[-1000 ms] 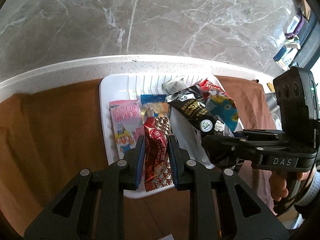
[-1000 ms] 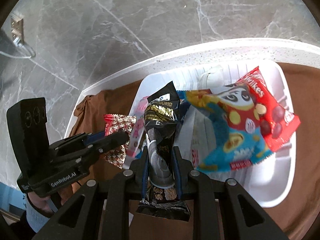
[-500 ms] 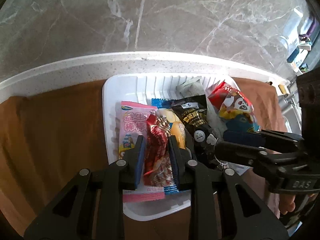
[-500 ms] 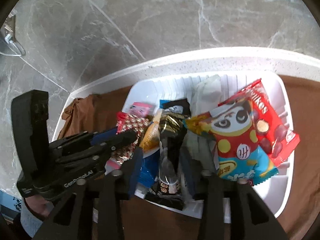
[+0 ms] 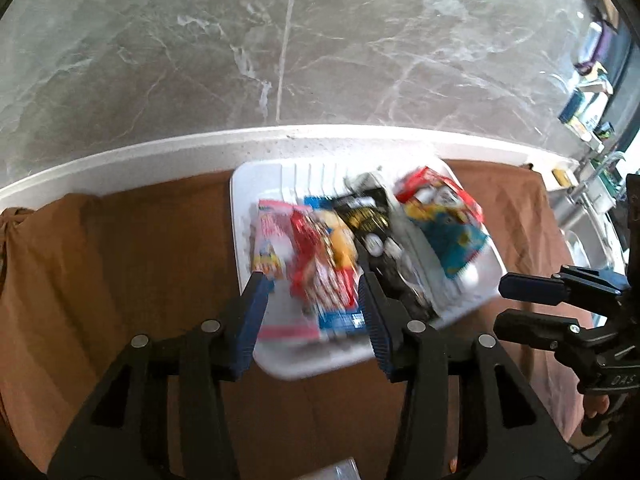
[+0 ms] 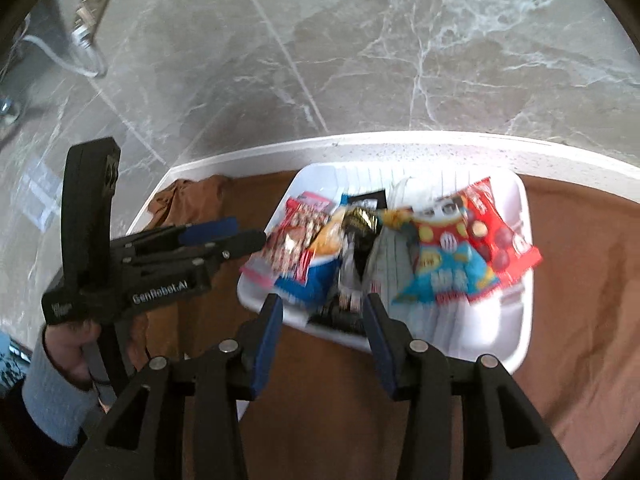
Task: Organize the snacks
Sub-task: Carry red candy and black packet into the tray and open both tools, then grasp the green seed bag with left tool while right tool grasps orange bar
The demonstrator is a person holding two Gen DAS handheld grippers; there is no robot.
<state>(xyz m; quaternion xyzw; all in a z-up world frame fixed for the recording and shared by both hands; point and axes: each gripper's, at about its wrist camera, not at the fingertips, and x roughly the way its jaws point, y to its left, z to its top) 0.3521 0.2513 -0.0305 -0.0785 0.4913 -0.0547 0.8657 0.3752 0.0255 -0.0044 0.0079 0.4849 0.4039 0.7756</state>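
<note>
A white tray on a brown cloth holds several snack packets side by side: a red patterned packet, a pink one, a black one and a blue panda bag. My left gripper is open and empty, just in front of the tray's near edge. In the right wrist view the tray shows the same packets, with the black packet in the middle and a red bag at the right. My right gripper is open and empty, in front of the black packet.
The brown cloth covers the counter around the tray. A white counter rim and a grey marble wall stand behind it. A sink and tap lie at the far right. A wall socket with a cable is at the upper left.
Both grippers have opened and drawn back from the tray. The red patterned packet and the black packet now lie in the tray among the others.
</note>
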